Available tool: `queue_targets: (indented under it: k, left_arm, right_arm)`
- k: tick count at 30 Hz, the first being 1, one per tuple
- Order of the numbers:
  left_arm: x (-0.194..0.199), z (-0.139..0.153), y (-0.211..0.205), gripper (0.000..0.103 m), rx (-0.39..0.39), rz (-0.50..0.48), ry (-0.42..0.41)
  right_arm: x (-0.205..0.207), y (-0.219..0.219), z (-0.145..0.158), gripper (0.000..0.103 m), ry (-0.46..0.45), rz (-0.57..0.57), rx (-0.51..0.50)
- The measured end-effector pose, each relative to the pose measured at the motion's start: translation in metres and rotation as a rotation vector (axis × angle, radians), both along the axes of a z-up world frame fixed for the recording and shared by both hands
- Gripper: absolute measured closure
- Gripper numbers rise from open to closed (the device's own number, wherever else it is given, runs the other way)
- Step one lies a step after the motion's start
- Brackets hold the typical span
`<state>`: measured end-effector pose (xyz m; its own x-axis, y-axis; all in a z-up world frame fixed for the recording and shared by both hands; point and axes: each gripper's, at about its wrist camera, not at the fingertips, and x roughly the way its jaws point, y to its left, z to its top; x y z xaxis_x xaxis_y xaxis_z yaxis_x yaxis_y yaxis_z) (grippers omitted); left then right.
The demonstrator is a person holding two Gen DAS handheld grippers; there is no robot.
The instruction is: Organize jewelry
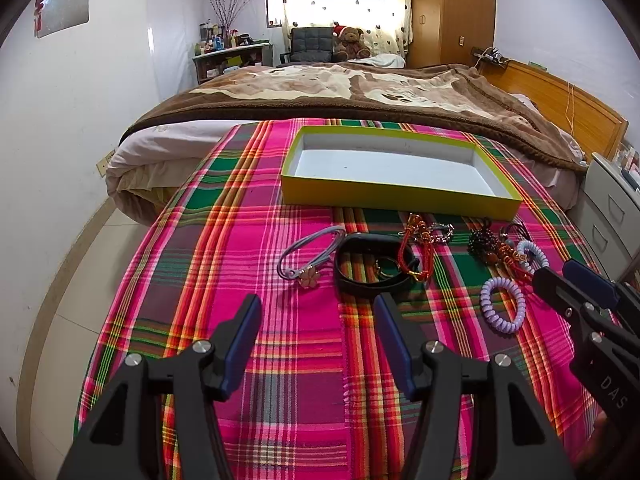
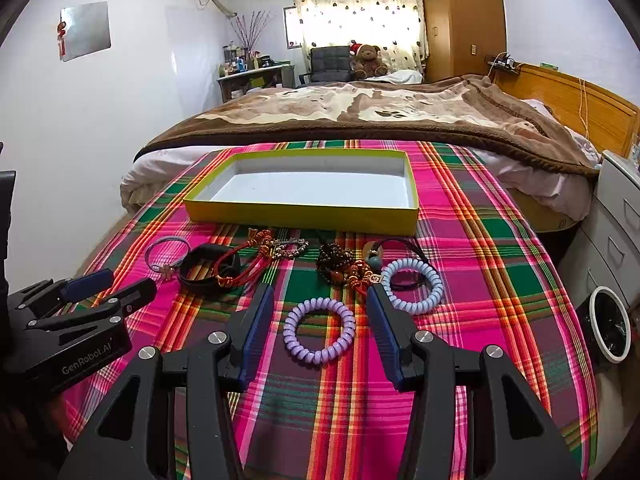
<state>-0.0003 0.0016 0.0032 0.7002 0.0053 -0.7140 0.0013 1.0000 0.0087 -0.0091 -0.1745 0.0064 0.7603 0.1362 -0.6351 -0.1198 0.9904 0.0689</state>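
On the plaid cloth, my right hand-held gripper hovers, jaws apart, around the purple coil bracelet; left hand-held gripper also apart. Nothing boxed yet: next, clamp and carry to the yellow-rimmed box.

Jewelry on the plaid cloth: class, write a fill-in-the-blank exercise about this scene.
1. The yellow box holds ____ jewelry.
2. The purple coil bracelet lies between the fingers of the ____ gripper.
3. The left gripper is ____.
4. The grey cord bracelet carries a ____ charm.

Missing words: no; right; open; flower
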Motion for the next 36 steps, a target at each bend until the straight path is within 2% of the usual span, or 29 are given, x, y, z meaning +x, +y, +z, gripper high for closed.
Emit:
queue_targets:
  k: [36]
  left_arm:
    - [-0.0033, 0.0032, 0.0059, 0.043, 0.008, 0.007, -0.006]
  right_arm:
    - [-0.0012, 0.0008, 0.0, 0.054, -0.003, 0.0, -0.002]
